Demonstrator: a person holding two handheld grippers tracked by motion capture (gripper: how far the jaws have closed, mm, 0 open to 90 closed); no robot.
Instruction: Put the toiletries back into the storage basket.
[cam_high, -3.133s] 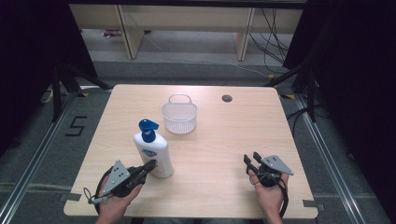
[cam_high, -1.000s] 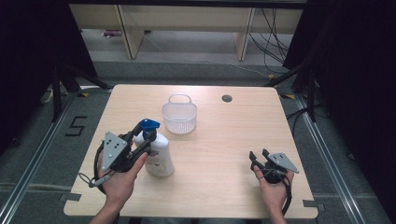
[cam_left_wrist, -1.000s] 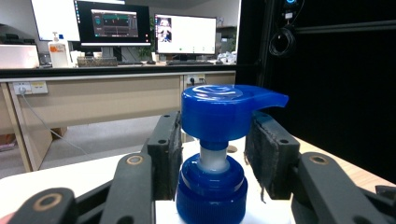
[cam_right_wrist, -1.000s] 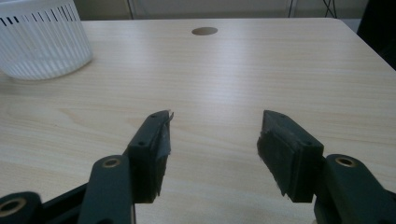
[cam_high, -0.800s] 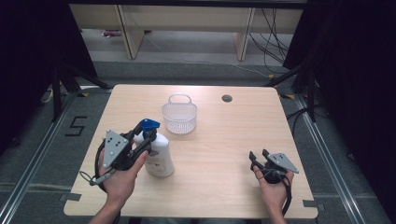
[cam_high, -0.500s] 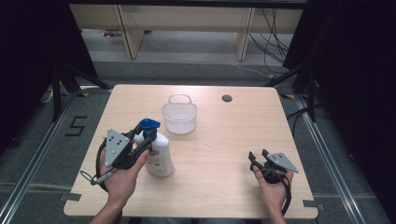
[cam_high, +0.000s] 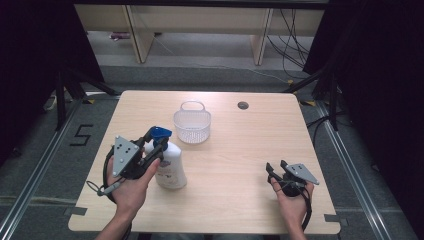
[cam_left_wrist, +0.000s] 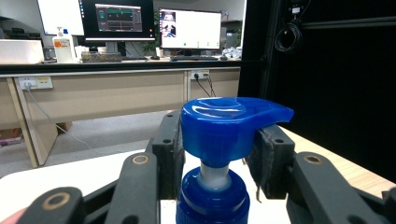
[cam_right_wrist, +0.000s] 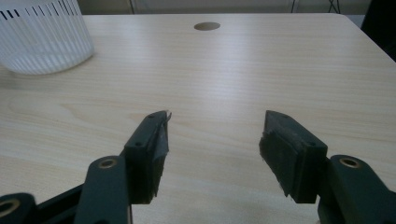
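we pinch the bottle (cam_high: 169, 165) pump with our left gripper (cam_left_wrist: 217, 154) on the wooden table (cam_high: 240, 150); the right gripper (cam_right_wrist: 212, 154) rests spread, beside it; desks behind.

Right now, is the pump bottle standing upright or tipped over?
Upright: the pump bottle stands on its base on the table, blue pump head on top.

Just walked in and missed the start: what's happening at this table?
A person works with a gripper in each hand. The left gripper has its jaws on either side of the blue pump head of a white pump bottle standing on the table. The right gripper rests open near the table's front edge, holding nothing. A white basket stands beyond the bottle.
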